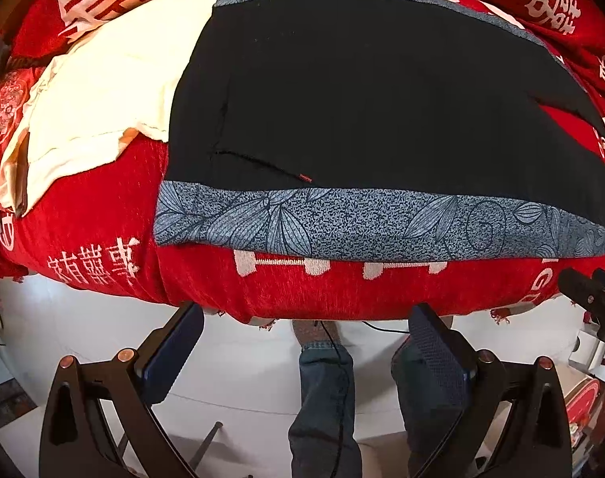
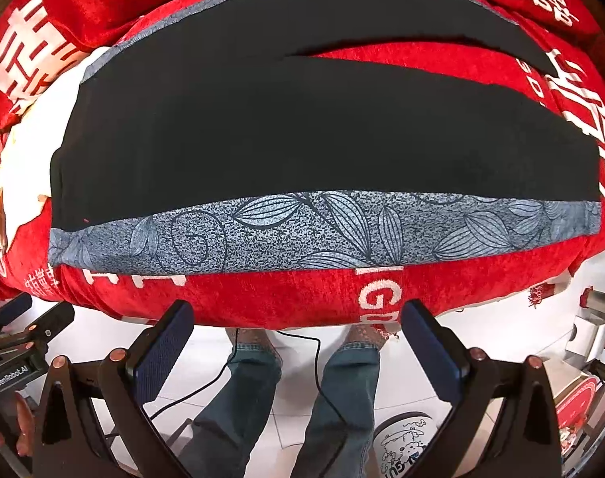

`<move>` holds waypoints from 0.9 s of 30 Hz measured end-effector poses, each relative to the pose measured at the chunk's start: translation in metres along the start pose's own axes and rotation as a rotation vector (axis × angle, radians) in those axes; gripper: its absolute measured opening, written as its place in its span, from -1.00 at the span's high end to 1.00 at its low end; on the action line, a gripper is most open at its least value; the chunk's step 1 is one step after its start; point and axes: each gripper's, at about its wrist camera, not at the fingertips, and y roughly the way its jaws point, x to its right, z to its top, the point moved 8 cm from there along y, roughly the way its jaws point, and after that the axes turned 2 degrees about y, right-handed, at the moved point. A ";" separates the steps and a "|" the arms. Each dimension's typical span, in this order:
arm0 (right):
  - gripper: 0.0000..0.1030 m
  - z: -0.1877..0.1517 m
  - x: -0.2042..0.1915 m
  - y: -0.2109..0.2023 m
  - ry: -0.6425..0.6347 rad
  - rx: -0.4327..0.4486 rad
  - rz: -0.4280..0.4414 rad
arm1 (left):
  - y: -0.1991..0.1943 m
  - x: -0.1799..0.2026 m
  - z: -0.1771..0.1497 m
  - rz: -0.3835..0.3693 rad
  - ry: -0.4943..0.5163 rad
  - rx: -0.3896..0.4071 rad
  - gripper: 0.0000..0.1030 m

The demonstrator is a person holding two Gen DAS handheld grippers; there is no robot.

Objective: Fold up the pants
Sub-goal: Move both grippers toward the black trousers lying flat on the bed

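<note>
Black pants (image 1: 362,95) with a blue-grey leaf-print side stripe (image 1: 382,223) lie flat on a red cloth-covered table (image 1: 302,290), waist to the left, legs spread in a V toward the right. The pants also show in the right wrist view (image 2: 302,131), stripe (image 2: 322,231) nearest me. My left gripper (image 1: 306,318) is open and empty, held off the table's near edge below the stripe. My right gripper (image 2: 296,314) is open and empty, also just off the near edge. Each gripper shows in the other's view, the right one (image 1: 593,298) and the left one (image 2: 23,330).
A cream garment (image 1: 103,91) lies on the table left of the pants, touching the waist. The person's jeans legs (image 2: 282,390) and a black cable (image 2: 262,358) are below on the white tiled floor. A printed white bucket (image 2: 406,442) stands at the lower right.
</note>
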 end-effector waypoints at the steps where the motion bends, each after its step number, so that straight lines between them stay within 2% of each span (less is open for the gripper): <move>1: -1.00 0.000 0.000 0.001 0.000 0.001 -0.001 | 0.001 0.000 0.000 0.001 0.000 0.000 -1.00; 11: -1.00 0.004 -0.004 0.007 0.001 0.008 0.022 | 0.007 -0.001 0.001 -0.026 -0.020 -0.003 -1.00; 19: -1.00 0.005 -0.007 0.010 -0.047 0.012 -0.031 | 0.011 -0.001 0.001 -0.013 -0.027 -0.012 -1.00; 27: -1.00 0.003 -0.010 0.010 -0.075 0.009 -0.033 | 0.013 -0.003 0.004 -0.019 -0.048 -0.018 -1.00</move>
